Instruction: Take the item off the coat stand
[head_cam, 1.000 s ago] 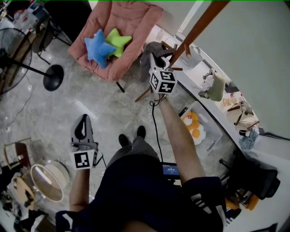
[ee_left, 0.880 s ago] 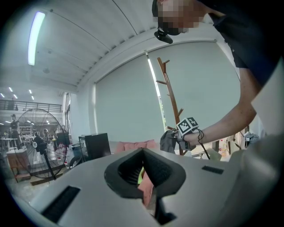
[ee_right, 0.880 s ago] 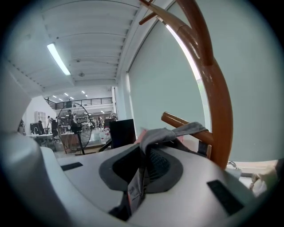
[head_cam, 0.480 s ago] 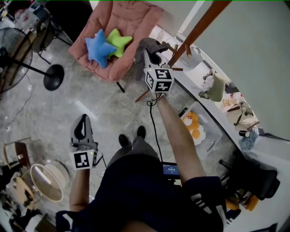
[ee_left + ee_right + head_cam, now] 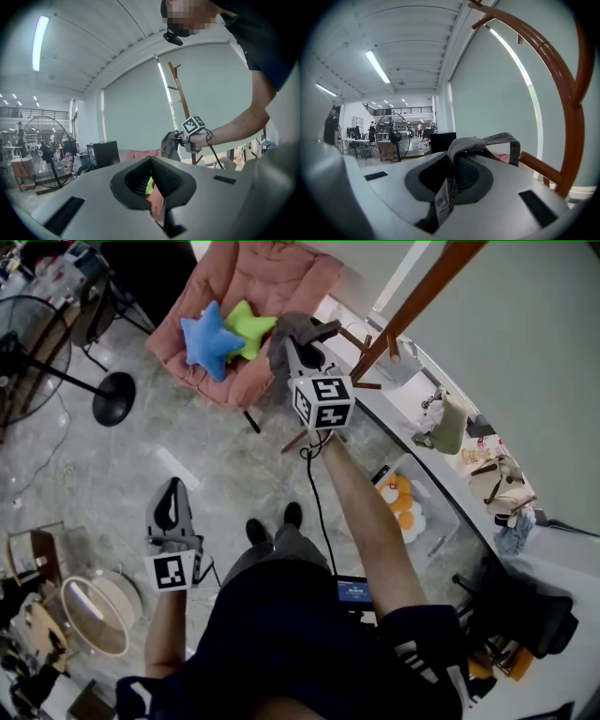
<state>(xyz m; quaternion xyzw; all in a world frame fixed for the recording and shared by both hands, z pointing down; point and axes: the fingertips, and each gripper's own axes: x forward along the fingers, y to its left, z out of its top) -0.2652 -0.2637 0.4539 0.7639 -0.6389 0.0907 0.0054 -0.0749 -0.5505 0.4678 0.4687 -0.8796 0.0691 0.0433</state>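
Grey marble floor [image 5: 112, 474] below, with pink chair [image 5: 281, 277] at the far side carrying blue star cushion [image 5: 206, 338] and green star cushion [image 5: 248, 322]. Wooden coat stand [image 5: 412, 301] slanting across upper right. Right gripper [image 5: 292, 348] held out at arm's length, clamped tight on grey garment [image 5: 471, 140], fabric and its label pinched between the pads. Garment bunched at the jaw tips, just beside the stand's pegs; whether clear of them, hard to tell. Left gripper [image 5: 172, 493] low beside the person, jaws together on nothing.

Head view looks down, gripper views near-level, coat stand [image 5: 423, 294] [image 5: 182, 93] [image 5: 571, 117] shared
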